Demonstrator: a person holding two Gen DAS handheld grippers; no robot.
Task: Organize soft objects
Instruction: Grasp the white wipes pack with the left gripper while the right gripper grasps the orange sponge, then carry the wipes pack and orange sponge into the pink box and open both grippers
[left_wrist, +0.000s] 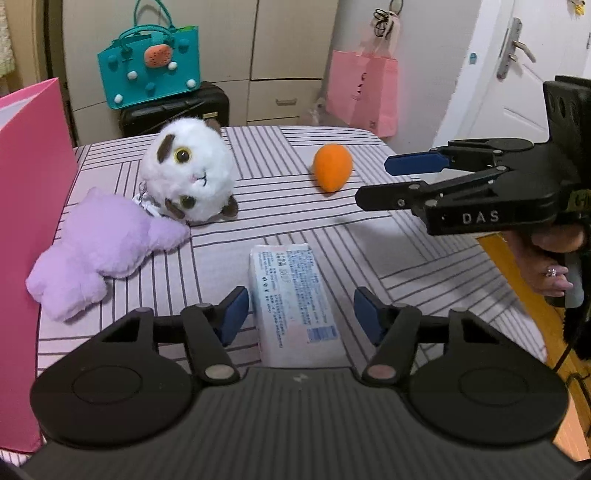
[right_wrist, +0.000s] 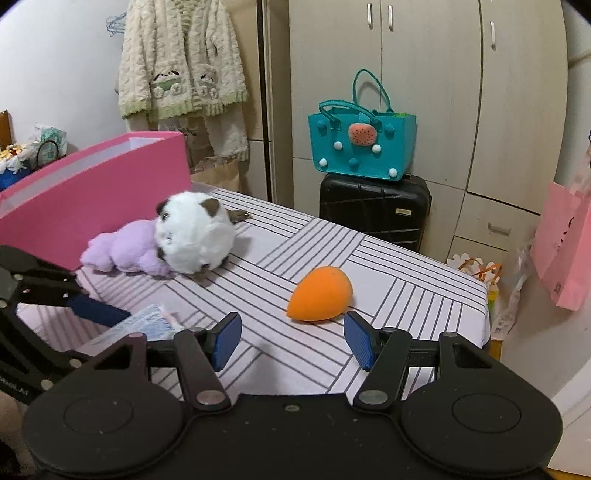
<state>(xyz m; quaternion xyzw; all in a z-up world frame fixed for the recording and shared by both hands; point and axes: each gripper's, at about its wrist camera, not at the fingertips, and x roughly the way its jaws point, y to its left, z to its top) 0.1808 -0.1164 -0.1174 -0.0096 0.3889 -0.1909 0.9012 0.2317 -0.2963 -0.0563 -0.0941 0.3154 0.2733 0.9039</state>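
On the black body of the right gripper (left_wrist: 373, 182), as seen from the left wrist, the letters "DAS" are printed in pale capitals; part of another word is seen on a greenish strip beside it but cannot be read. The tissue pack (left_wrist: 293, 301) is covered with dense blue print and a barcode-like block, all too small to be read. This pack is a soft, flat, rectangular packet in glossy white plastic, and its long axis is laid away from the left wrist camera, toward the far edge of the table. It is positioned between the blue ribbed pads of the left gripper (left_wrist: 297, 315); the pads stand apart on either side of it and no pressing can be seen, so the gripper is released. The right gripper is also spread, with nothing between its pads, and the orange egg-shaped sponge (right_wrist: 320, 294) is found just beyond them, smooth and matte, its narrow end pointed to the near left in the right wrist view. A round, fluffy white cat plush (left_wrist: 192, 177) with brown patches is leaned on a flat lilac plush (left_wrist: 98, 251) beside the stiff pink box (right_wrist: 92, 192). All are placed on a striped tablecloth (left_wrist: 369, 258).
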